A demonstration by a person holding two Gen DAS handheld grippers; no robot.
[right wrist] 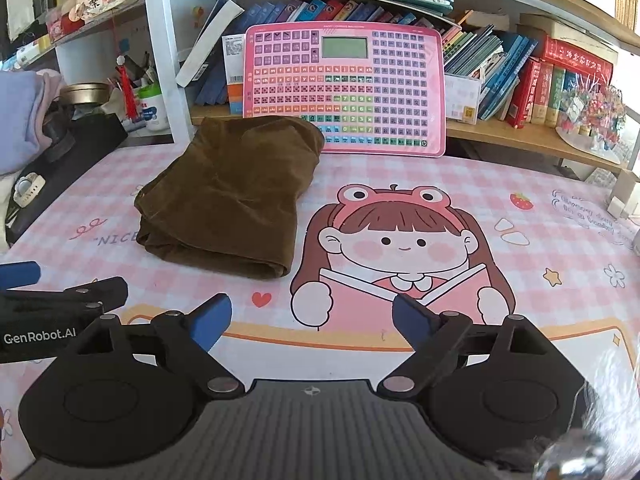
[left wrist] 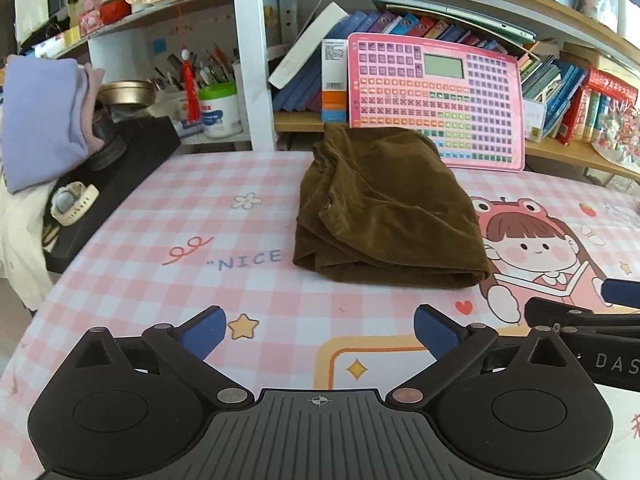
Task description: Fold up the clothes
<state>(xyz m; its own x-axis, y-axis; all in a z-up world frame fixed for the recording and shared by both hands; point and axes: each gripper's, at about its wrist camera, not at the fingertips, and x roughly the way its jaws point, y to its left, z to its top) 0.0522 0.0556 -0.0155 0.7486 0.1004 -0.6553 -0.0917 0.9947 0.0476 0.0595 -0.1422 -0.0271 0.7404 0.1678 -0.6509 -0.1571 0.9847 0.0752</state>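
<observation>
A brown garment (left wrist: 384, 204) lies folded into a thick, rumpled bundle on the pink checked mat (left wrist: 160, 216), towards the mat's far edge and left of the printed cartoon girl (right wrist: 400, 244). Its far end touches, or nearly touches, the pink keyboard toy (right wrist: 344, 88) leaning against the bookshelf (right wrist: 520, 136); the angle leaves this unclear. The left gripper (left wrist: 320, 334) hovers over the mat's near edge, fingers spread wide and empty. The right gripper (right wrist: 312, 322) sits just beside it, also wide apart and holding nothing. Both are well short of the garment. A wristwatch (left wrist: 72, 202) rests on a black board at the left edge.
</observation>
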